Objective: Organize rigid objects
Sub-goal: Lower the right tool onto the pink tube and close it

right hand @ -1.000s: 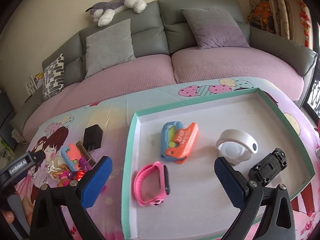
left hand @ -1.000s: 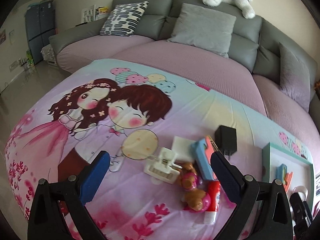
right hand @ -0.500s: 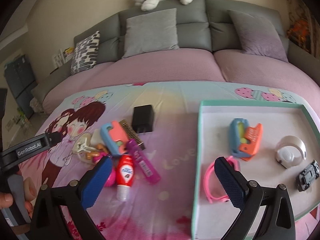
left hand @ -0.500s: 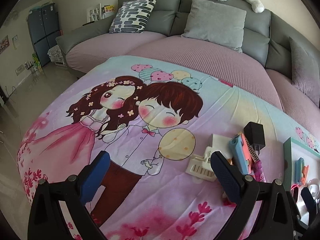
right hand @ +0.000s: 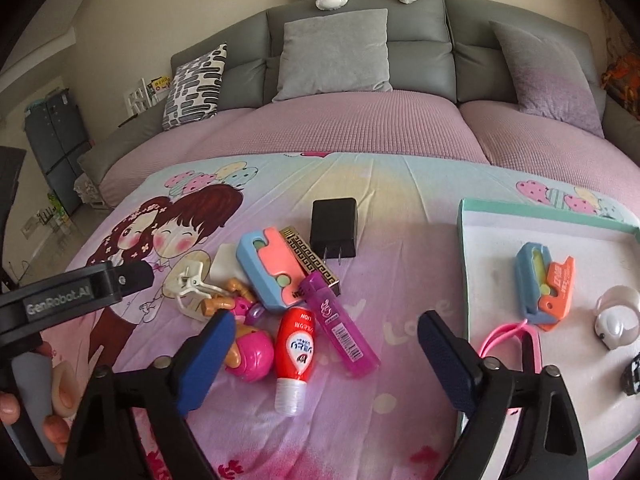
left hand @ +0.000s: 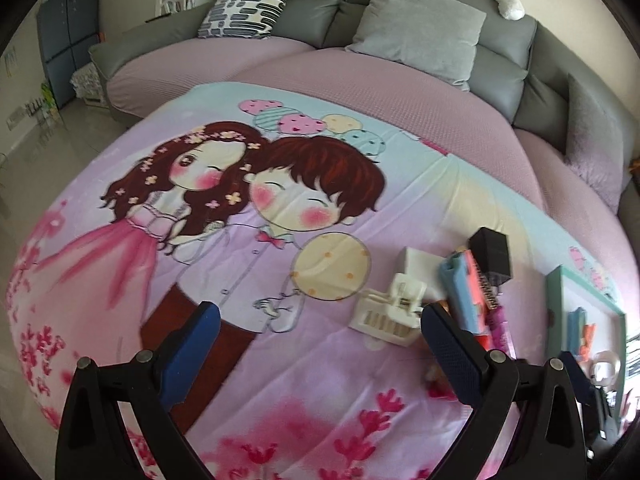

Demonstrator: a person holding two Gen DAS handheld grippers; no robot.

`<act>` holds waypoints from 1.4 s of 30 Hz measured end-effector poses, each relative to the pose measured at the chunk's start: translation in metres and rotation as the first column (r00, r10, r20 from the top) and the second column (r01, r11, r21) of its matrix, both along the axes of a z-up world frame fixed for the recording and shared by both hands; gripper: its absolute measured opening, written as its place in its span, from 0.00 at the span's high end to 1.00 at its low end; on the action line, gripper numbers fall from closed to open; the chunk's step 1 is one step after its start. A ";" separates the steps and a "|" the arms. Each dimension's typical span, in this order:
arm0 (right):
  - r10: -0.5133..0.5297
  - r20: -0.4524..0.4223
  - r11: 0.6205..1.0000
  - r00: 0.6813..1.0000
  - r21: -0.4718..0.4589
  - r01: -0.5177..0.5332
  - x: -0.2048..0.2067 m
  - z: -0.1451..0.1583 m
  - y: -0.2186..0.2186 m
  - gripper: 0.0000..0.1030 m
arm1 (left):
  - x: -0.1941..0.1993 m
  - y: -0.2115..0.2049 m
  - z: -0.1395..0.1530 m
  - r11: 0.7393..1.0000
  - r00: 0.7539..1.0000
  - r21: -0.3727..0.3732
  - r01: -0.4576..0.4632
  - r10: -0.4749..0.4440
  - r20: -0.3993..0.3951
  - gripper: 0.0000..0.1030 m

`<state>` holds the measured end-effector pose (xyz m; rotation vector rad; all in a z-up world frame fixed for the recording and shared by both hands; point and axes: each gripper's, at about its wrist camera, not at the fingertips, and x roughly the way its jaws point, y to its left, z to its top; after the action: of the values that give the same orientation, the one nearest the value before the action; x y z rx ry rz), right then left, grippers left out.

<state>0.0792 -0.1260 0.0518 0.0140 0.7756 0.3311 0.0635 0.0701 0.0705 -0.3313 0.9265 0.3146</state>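
A pile of small objects lies on the cartoon cloth: a black charger (right hand: 334,227), a blue-and-pink toy (right hand: 269,268), a purple lighter (right hand: 340,325), a red tube (right hand: 295,356), a pink ball toy (right hand: 250,354) and a white clip (right hand: 192,286). My right gripper (right hand: 320,360) is open and empty, hovering just above and in front of the red tube and lighter. My left gripper (left hand: 316,354) is open and empty, left of the pile; the white clip (left hand: 390,310) lies by its right finger. The green-rimmed tray (right hand: 464,248) stands at the right.
The tray holds a blue-and-orange toy (right hand: 544,284), a pink wristband (right hand: 516,336), a white round gadget (right hand: 616,318) and a black toy car (right hand: 632,374). A grey sofa (right hand: 360,60) with cushions stands behind the table. The left gripper's body (right hand: 72,294) is at the left.
My right gripper has swung left from over the tray to over the pile. My left gripper has drifted left and back, away from the pile. Both stayed open.
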 end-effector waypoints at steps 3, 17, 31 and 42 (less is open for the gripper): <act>-0.004 -0.023 1.000 1.000 0.012 0.004 0.006 -0.006 -0.002 0.24 | 0.002 -0.004 -0.001 1.000 1.000 -0.019 0.020 -0.020 -0.001 0.03; -0.025 -0.108 0.999 0.994 0.019 0.028 0.022 -0.031 -0.007 0.42 | 0.006 -0.011 -0.004 0.998 0.998 -0.028 0.053 -0.053 -0.015 0.03; 0.023 -0.041 1.000 0.999 -0.018 -0.024 0.017 -0.021 0.007 0.51 | 0.009 -0.021 -0.002 0.996 0.997 -0.035 0.079 -0.080 -0.013 0.03; 0.012 -0.136 1.000 0.991 -0.023 -0.015 0.024 -0.037 0.004 0.70 | 0.011 -0.027 -0.004 0.991 0.993 -0.070 0.113 -0.114 -0.012 0.03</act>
<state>0.1032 -0.1216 0.0144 0.0088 0.9149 0.3360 0.0744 0.0435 0.0669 -0.3391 0.9693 0.1810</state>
